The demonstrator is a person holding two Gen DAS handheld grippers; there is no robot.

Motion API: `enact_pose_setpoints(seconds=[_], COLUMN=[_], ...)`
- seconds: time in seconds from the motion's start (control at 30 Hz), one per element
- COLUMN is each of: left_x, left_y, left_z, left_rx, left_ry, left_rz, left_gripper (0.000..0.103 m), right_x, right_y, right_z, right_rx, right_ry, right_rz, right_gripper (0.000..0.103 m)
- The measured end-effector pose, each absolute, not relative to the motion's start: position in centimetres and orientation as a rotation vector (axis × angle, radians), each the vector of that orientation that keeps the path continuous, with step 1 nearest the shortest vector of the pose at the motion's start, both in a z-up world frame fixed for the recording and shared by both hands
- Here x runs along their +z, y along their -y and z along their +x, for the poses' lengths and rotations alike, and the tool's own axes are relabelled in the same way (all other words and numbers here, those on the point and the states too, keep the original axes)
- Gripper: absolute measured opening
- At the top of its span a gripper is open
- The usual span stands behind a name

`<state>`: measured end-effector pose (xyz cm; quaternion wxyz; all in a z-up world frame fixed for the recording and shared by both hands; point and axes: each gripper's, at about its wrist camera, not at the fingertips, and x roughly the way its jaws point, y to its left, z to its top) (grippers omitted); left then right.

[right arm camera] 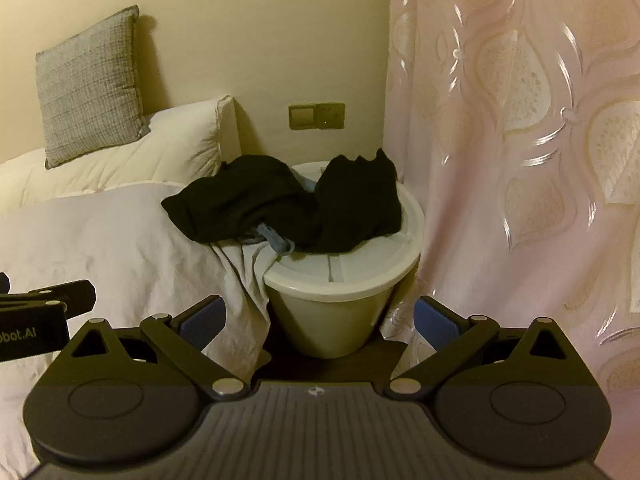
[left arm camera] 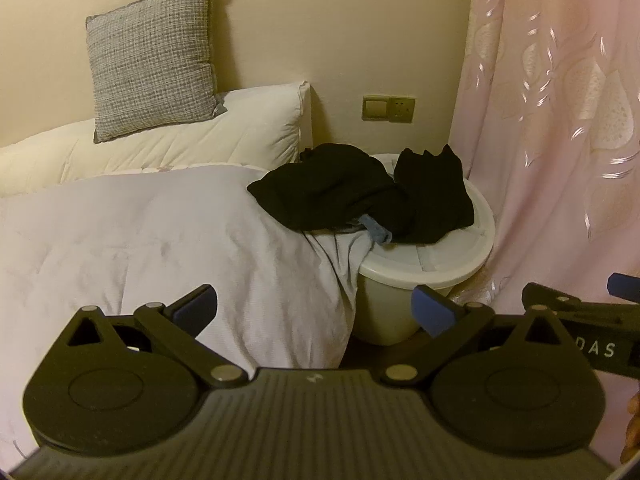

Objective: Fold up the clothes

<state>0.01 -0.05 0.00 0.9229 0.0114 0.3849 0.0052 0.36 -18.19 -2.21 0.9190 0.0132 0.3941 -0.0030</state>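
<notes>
A bed (left arm camera: pixel 140 232) with a pale duvet fills the left side, beside a pink curtain (left arm camera: pixel 560 120). A white bin (right arm camera: pixel 340 280) stands between them, with crumpled black clothes (left arm camera: pixel 360 192) heaped across its lid and the bed's edge. The left gripper (left arm camera: pixel 314 308) and right gripper (right arm camera: pixel 320 316) hover spread wide, holding nothing, well short of the clothes.

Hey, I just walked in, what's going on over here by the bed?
A person is holding a two-finger gripper in each hand, about to fold clothes. Both the left gripper and the right gripper are open and empty, aimed at a heap of black clothes with a bit of blue fabric peeking out. The heap lies across the lid of a white bin and the edge of the bed's duvet. Nothing has been picked up yet.
</notes>
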Motion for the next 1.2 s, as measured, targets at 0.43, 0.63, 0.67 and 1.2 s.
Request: enact_pose_setpoints(seconds=[0.43, 0.63, 0.67, 1.2], left_x=[-0.5, -0.9, -0.8, -1.1], left_y=[0.3, -0.5, -0.5, -0.3], left_z=[-0.2, 0.2, 0.3, 0.0], left_rx=[0.039, 0.066, 0.067, 0.050], left_ry=[-0.805, -0.828, -0.829, -0.831], left_rz=[0.031, 0.012, 0.011, 0.005], left_gripper=[0.102, 0.102, 0.102, 0.102], right_x=[-2.3, -2.3, -2.3, -2.1], right_y=[19.2, 19.0, 18.8, 17.6], right_z=[0.6, 0.8, 0.8, 0.7], right_rx=[0.011, 0.026, 0.027, 0.021], right_ry=[-0.806, -0.803, -0.803, -0.803], right_rz=[0.046, 0.040, 0.038, 0.035], right_gripper=[0.103, 0.103, 0.103, 0.103])
